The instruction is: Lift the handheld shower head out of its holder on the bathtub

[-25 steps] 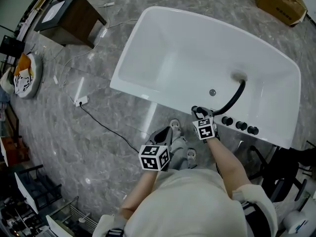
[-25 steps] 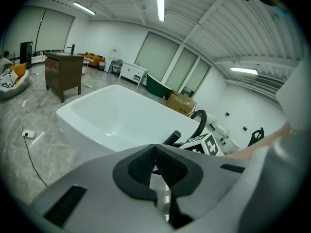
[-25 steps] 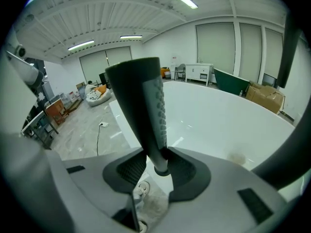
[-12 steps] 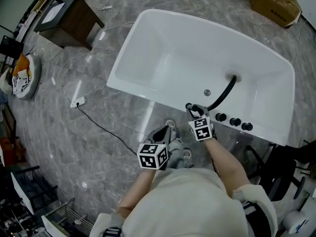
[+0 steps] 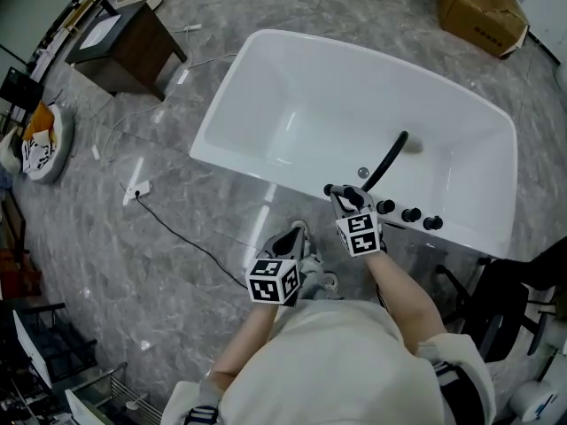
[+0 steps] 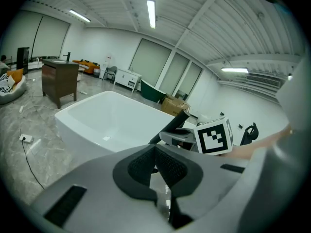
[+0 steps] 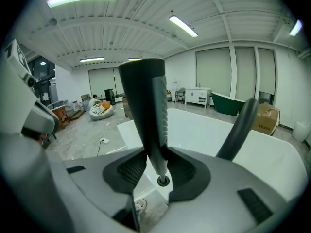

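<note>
Shower head [image 7: 146, 101] stands clamped between the pads of my right gripper [image 7: 156, 169] by the bathtub's [image 5: 310, 87] near rim, hose [image 5: 387, 158] trailing inside. My left gripper [image 6: 155, 163] is closed, empty.

Grey marble floor [image 5: 106, 268] carries a dark cabinet [image 5: 133, 35] and cardboard box [image 5: 478, 11].

No word, number or brand can be read anywhere. The cardboard box [image 5: 478, 7] beyond the bathtub [image 5: 292, 104] carries dark print too small to make out. The marker cubes [image 5: 359, 235] beside the bathtub show only black-and-white square patterns.
</note>
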Motion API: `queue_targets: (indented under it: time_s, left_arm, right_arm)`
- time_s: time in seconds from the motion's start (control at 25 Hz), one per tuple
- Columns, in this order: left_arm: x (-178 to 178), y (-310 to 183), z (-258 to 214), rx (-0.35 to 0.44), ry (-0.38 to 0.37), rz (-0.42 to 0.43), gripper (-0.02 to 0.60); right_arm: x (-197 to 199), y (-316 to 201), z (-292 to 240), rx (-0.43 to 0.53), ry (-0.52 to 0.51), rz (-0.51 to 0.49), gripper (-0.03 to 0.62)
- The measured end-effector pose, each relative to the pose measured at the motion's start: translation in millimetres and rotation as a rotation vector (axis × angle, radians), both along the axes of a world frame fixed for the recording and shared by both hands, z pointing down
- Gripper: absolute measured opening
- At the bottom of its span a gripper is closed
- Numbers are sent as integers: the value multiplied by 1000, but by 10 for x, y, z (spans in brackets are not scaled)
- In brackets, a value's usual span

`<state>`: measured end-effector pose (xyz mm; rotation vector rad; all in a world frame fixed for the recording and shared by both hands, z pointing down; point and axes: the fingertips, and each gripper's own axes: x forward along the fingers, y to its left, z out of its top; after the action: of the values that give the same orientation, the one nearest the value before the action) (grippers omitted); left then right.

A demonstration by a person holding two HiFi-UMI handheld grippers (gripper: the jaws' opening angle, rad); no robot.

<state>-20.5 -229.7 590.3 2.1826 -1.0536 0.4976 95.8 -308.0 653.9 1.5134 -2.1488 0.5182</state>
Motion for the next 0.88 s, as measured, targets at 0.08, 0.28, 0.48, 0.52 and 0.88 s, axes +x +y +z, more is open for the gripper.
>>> queue_targets:
  time_s: [0.08,0.28,0.48,0.52,0.88]
  left_arm:
    - [15,62,-26,7,2,0,20]
    - [36,211,-101,28,9,-1,20]
    - [68,295,-153,49,16,-4,20]
    - [70,320,-164,52,18,-5,20]
    - [108,492,-299,94,25,-15,20]
  right_arm:
    - [-2,48,-128,27,-3,-8,143]
    - [-11,179,-473,100,-12,-21,143]
    - [7,277,-822,168,-25,-31,143]
    - [8,309,-890,180,-28,-34,143]
    - [74,600,-1473,286,-53,-48,143]
